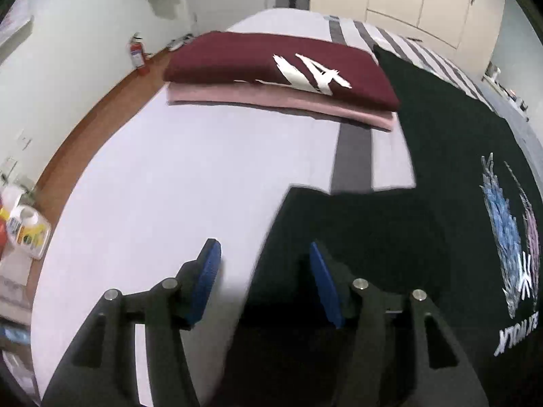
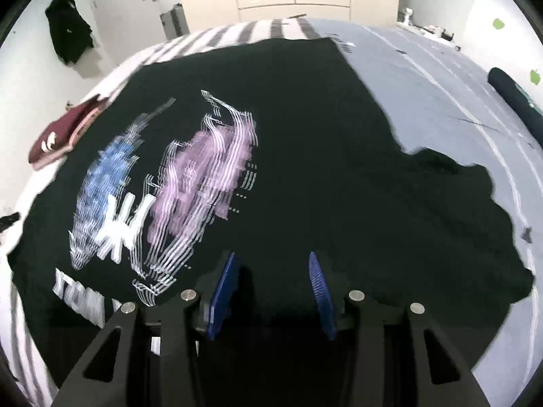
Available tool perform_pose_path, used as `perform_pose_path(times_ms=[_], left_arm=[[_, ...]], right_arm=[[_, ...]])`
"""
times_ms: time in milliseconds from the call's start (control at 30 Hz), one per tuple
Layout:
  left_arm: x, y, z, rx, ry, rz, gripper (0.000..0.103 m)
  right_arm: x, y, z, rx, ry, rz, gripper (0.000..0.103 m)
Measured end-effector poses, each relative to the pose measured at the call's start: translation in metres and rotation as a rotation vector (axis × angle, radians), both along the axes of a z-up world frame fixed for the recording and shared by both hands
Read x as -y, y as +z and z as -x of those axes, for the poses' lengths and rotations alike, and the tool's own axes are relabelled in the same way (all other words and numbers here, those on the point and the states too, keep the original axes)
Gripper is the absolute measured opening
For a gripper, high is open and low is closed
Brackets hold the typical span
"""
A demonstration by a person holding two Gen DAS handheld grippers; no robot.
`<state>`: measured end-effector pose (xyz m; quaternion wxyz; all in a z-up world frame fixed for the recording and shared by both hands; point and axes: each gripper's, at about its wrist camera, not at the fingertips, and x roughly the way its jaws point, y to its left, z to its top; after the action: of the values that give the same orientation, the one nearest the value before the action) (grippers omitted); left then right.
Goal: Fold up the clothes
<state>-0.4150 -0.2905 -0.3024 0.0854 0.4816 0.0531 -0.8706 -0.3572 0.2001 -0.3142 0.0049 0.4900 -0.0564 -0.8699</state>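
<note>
Black graphic T-shirt [image 2: 305, 156] lying spread on the bed [image 1: 190, 169], both tongs hovering released.
Left tongs [image 1: 264, 278] gaping over the sleeve edge, right tongs [image 2: 271, 288] gaping over the body, nothing pinched; risk: grabbing one layer only, skewing the fold. Folded maroon shirt [image 1: 271, 64] showing "14"; black shirt's lettering blurred, unreadable.

Even, fairly bright indoor light. Strong fisheye bending with dark rounded corners. Motion blur smears the shirt print [image 2: 163, 196] in the right wrist view; soft shadows.
</note>
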Motion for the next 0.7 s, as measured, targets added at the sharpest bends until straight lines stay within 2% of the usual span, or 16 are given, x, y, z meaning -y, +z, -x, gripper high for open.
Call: perform_pose_path(times_ms=[200,233,267,300,367,400,700], left_arm=[[0.011,-0.014,0.044,0.037,-0.110,-0.049,0.048],[0.010,-0.016,0.047,0.043,-0.131,-0.047,0.043],[0.007,-0.019,0.048,0.052,-0.156,-0.039,0.031],[0.005,-0.021,0.048,0.060,-0.180,-0.035,0.025],[-0.001,-0.026,0.047,0.072,-0.222,-0.029,0.005],[-0.004,-0.026,0.047,0.072,-0.235,-0.020,0.002],[-0.003,-0.019,0.059,0.040,-0.237,0.039,0.000]], right_arm=[[0.032,-0.007,0.019,0.001,-0.003,0.049,0.041],[0.035,-0.009,0.020,0.006,0.001,0.049,0.041],[0.038,-0.010,0.021,0.009,0.005,0.047,0.041],[0.040,-0.012,0.021,0.013,0.009,0.045,0.041],[0.041,-0.016,0.021,0.026,0.011,0.040,0.041],[0.042,-0.017,0.021,0.033,0.012,0.037,0.041],[0.042,-0.024,0.021,0.051,0.004,0.014,0.041]])
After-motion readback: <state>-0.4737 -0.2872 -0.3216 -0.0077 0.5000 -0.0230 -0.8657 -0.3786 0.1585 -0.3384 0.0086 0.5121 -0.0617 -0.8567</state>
